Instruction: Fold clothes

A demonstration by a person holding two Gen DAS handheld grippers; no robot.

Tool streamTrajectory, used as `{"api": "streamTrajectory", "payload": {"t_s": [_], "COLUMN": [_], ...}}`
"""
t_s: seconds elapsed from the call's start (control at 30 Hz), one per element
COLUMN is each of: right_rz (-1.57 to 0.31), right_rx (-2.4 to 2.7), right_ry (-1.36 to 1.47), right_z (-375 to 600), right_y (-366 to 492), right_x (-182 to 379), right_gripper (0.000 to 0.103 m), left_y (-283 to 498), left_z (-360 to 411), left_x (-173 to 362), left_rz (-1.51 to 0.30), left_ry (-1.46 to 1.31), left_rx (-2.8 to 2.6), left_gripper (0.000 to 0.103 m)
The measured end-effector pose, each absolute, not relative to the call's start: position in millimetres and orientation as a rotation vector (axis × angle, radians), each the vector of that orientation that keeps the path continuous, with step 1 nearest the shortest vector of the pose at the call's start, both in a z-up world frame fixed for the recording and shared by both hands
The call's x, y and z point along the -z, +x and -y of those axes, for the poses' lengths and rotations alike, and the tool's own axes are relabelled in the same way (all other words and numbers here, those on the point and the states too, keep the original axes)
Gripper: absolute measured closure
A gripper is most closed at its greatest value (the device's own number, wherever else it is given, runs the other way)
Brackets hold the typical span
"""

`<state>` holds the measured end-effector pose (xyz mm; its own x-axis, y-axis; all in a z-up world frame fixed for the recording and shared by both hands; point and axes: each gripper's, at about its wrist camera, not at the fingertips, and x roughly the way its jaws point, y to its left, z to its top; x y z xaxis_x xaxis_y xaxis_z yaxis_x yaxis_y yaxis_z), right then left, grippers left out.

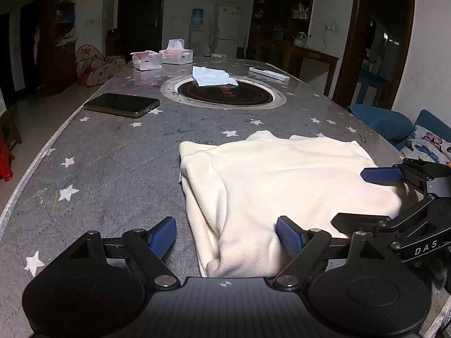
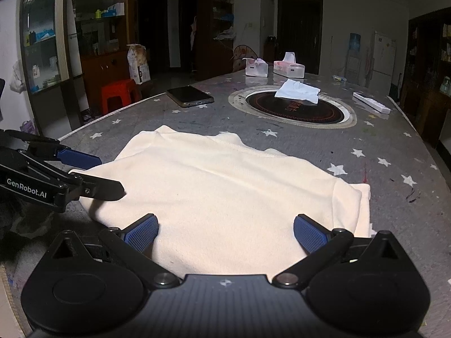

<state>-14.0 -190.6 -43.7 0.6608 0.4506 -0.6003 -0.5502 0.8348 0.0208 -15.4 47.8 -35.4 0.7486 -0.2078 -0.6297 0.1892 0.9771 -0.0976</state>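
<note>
Cream garment [image 1: 282, 186] lies folded into a compact rectangle on the star-print tabletop [image 1: 112, 155], directly ahead of both tongs. Left tongs [image 1: 227, 238] are spread wide, pads astride the near-left corner of the cloth w/o pinching it. Right tongs [image 2: 225, 232] are likewise spread, pads over the near edge, nothing gripped. Each tool shows at the side of the other's view, so the pair sit close together along the near edge. Judging by layered edges at the far and side margins, several folds look done; what's left appears to be a final smoothing or one more fold, tho that can't be confirmed. Beyond the tongs: phone [image 1: 122, 104], tissue boxes [image 1: 162, 57], inset burner [image 1: 225, 94].
</note>
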Motion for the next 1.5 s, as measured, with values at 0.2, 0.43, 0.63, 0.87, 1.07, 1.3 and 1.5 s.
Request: {"api": "streamTrajectory", "payload": {"t_s": [0.2, 0.43, 0.63, 0.87, 1.07, 1.3, 1.5], "right_rz": [-0.636, -0.631, -0.628, -0.629, -0.631, -0.631, -0.609], "right_rx": [-0.564, -0.555, -0.558, -0.558, -0.558, -0.549, -0.592], "right_ry": [-0.179, -0.188, -0.179, -0.176, -0.178, -0.193, -0.222], "right_z": [188.5, 187.7, 188.7, 188.2, 187.7, 185.7, 182.4], "right_y": [-13.7, -15.7, -15.5, -15.7, -15.5, -19.2, -32.7], "right_x": [43.5, 42.8, 43.7, 44.0, 44.0, 38.8, 28.4], "right_gripper": [0.000, 0.000, 0.000, 0.000, 0.000, 0.000, 0.000], "left_y": [-16.3, -28.4, -33.7, -35.8, -31.0, -28.8, -30.1], "left_z": [-51.6, -58.1, -60.6, -56.3, -53.9, -58.8, -62.5], "left_x": [29.2, 16.3, 6.7, 1.4, 1.9, 6.0, 6.1], "left_rz": [-0.686, -0.611, -0.555, -0.516, -0.570, -0.641, -0.652], "left_ry": [-0.051, -0.032, -0.038, -0.036, -0.069, -0.096, -0.094], "left_rx": [0.209, 0.184, 0.166, 0.143, 0.134, 0.097, 0.066], "left_gripper": [0.018, 0.002, 0.000, 0.000, 0.000, 0.000, 0.000]}}
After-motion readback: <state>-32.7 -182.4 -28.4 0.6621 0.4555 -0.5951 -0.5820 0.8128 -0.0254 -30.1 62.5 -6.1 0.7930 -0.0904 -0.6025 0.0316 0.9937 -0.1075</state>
